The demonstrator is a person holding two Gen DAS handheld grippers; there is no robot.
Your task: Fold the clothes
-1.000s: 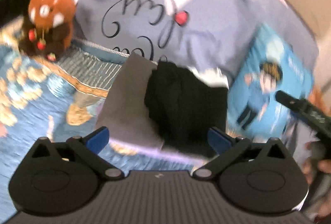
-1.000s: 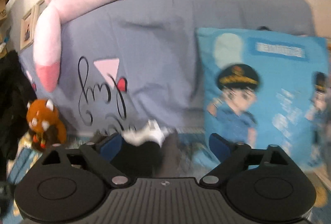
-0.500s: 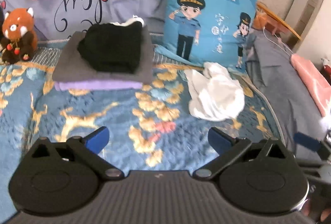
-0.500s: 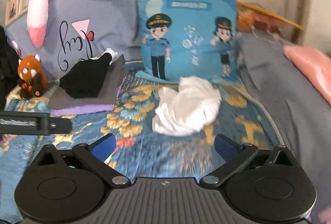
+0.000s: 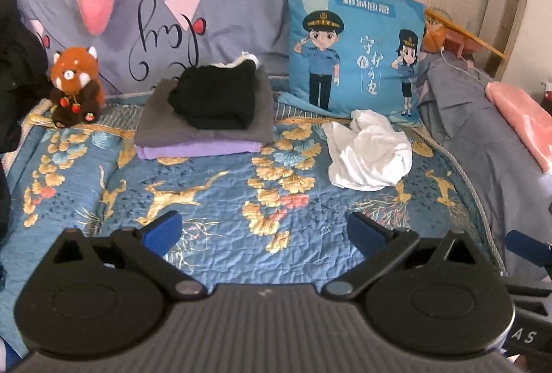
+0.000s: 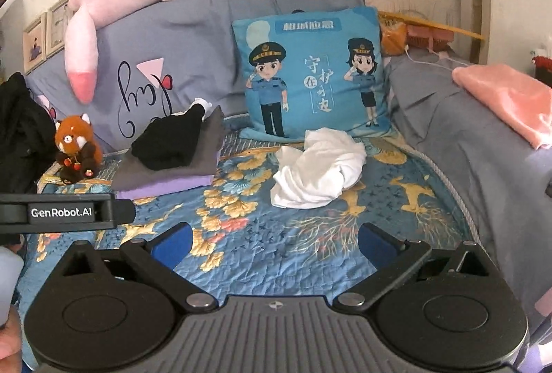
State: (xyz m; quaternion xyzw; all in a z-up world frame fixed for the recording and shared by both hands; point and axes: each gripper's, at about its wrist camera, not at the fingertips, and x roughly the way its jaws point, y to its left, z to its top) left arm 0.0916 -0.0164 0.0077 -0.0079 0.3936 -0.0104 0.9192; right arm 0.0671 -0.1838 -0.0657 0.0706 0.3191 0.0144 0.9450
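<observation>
We look along both handheld grippers over a bed covered with a blue patterned quilt (image 5: 214,200). Our left gripper (image 5: 264,230) hangs above the near part of the quilt, its jaws spread wide with nothing between them. Our right gripper (image 6: 274,242) hangs beside it, its jaws equally wide and empty.

Toward the back left of the bed sits a neat stack of folded clothes (image 5: 203,121): a purple piece at the bottom, a grey one on it, and a black garment (image 5: 214,99) on top. To the right of the stack, well apart from it, a white garment (image 5: 369,155) lies crumpled in a loose heap, just in front of a blue cartoon pillow (image 5: 355,52). A red panda plush toy (image 5: 74,87) stands at the left edge, and a long pink plush (image 6: 131,18) drapes over the grey backrest.

We judge that some clothes already lie folded while the white garment does not, so it looks like the piece now due. Both grippers are well short of it. Handling it would call for reaching forward and to the right, closing on two edges of the cloth, and spreading it flat on the open quilt before any fold.
</observation>
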